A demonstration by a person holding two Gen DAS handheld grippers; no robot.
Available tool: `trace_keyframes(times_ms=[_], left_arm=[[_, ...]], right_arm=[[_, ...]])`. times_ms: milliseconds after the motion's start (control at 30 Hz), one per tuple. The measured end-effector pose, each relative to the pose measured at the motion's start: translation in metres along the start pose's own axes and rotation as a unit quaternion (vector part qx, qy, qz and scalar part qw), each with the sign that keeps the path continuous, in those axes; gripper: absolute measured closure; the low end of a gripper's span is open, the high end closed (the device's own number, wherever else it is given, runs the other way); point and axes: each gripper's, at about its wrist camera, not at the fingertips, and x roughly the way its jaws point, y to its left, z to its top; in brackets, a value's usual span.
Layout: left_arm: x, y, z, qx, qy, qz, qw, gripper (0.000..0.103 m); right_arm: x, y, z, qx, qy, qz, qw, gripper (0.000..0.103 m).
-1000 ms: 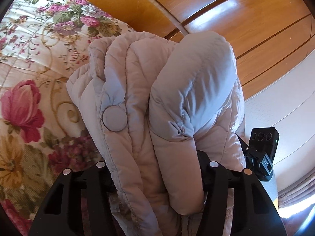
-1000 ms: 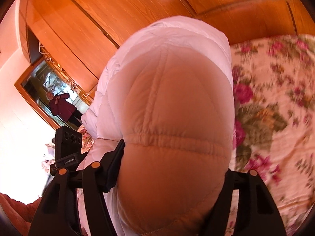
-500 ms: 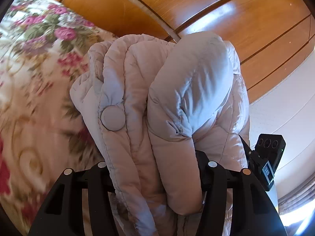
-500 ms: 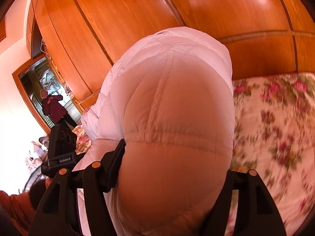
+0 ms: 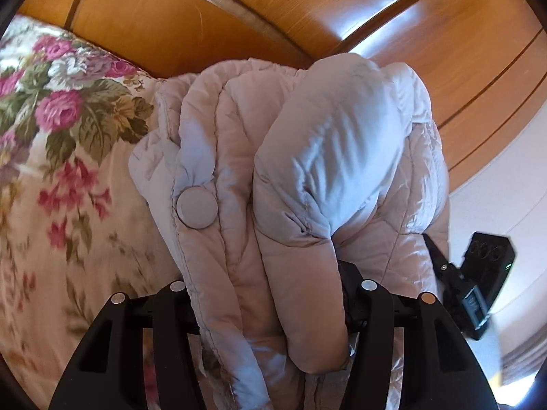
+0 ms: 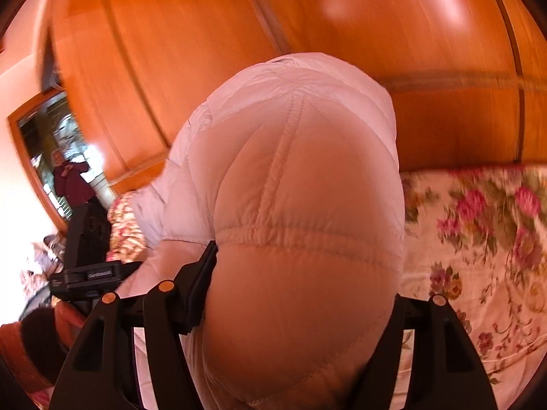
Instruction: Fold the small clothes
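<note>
Wooden wardrobe panels [image 5: 212, 30] across the top, ten to two o'clock in both wrist views, glossy, with window glare. Floral bedspread [image 5: 44, 177] filling nine o'clock of the left view and three to four o'clock of the right view [image 6: 478, 239], its far edge meeting the wardrobe foot. White wall at three o'clock of the left view.

Pale beige puffer jacket [image 5: 273, 177] bunched and lifted off the bedspread, dead centre in both views [image 6: 294, 225], hiding most of the room ahead. One round covered button [image 5: 197, 207] at centre-left on the jacket's front band.

Left gripper [image 5: 270, 294] clamped on the puffer jacket, thick quilted folds squeezed between the black fingers [image 5: 172, 311]. Right gripper [image 6: 290, 294] likewise clamped on a padded bulge of the same jacket, which overflows the jaws and hides the right finger's tip.

Right-hand unit [image 5: 478, 283] visible at four o'clock of the left view, just beside the jacket; left-hand unit [image 6: 89, 259] at eight o'clock of the right view, bearing small raised lettering too blurred to read. Mirror [image 6: 58, 157] at nine o'clock, reflecting a person in a dark red top.
</note>
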Motion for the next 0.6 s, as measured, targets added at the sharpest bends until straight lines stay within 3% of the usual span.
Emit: trace_keyframes(times_ms=[133,333,600], left_arm=[[0.015,0.004,0.006,0.014,-0.006,0.012,0.9998,0.049],[0.025,-0.005,0.0,0.057,-0.023,0.042,0.9972,0.047],[0.029,-0.006,-0.018,0.065,-0.046,0.041,0.996,0.044]], right_arm=[[0.014,-0.028,-0.012,0.065,0.002,0.015,0.998,0.035],[0.019,-0.038,-0.024,0.076,-0.008,0.015,0.997,0.031],[0.018,-0.036,-0.02,0.062,-0.015,-0.013,0.998,0.025]])
